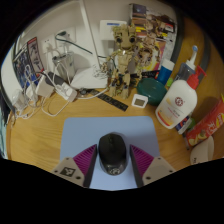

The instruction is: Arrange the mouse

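Sitting between the gripper (112, 166) fingers, black mouse (111, 153), jaws apart (gaps either side), blue mat (85, 135) beneath

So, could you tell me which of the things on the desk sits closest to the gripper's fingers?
The black mouse: it sits on the pale blue mousepad between the open gripper's fingers. The white glue bottle and the black remote lie well beyond them.

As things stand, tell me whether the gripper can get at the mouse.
Probably yes. The mouse already sits on the blue mouse pad between the open gripper's fingers, with a gap showing at either side. Nothing lies between pads and mouse; closing should catch it.
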Demonstrator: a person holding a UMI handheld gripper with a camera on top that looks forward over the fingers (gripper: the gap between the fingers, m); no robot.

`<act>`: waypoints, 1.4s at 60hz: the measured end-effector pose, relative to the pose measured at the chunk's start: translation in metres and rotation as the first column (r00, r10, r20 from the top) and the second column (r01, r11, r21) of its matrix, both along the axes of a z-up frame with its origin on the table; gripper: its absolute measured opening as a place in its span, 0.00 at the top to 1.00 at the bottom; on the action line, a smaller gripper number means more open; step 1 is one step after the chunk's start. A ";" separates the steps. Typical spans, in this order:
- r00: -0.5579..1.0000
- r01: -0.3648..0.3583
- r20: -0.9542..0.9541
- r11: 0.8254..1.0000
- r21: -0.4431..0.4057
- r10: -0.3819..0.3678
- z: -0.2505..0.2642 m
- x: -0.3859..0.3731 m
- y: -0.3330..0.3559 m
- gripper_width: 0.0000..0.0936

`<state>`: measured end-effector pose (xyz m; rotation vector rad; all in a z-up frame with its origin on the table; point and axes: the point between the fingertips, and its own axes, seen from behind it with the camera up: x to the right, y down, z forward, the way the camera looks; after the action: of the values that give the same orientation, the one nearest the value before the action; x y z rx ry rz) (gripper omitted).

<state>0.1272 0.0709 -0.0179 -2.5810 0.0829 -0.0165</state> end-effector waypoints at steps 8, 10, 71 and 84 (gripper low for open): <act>0.999 -0.015 0.034 1.000 0.005 0.015 0.015 -0.002 -0.017 0.07; 0.999 -0.009 0.042 1.000 0.009 0.009 0.021 -0.002 -0.023 0.07; 0.999 -0.007 0.039 0.902 0.432 -0.012 0.330 -0.200 -0.182 0.07; 0.999 0.021 0.015 0.908 0.419 -0.029 0.318 -0.201 -0.203 0.07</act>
<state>-0.0736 -0.1326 0.3006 -2.1477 0.1000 -0.0314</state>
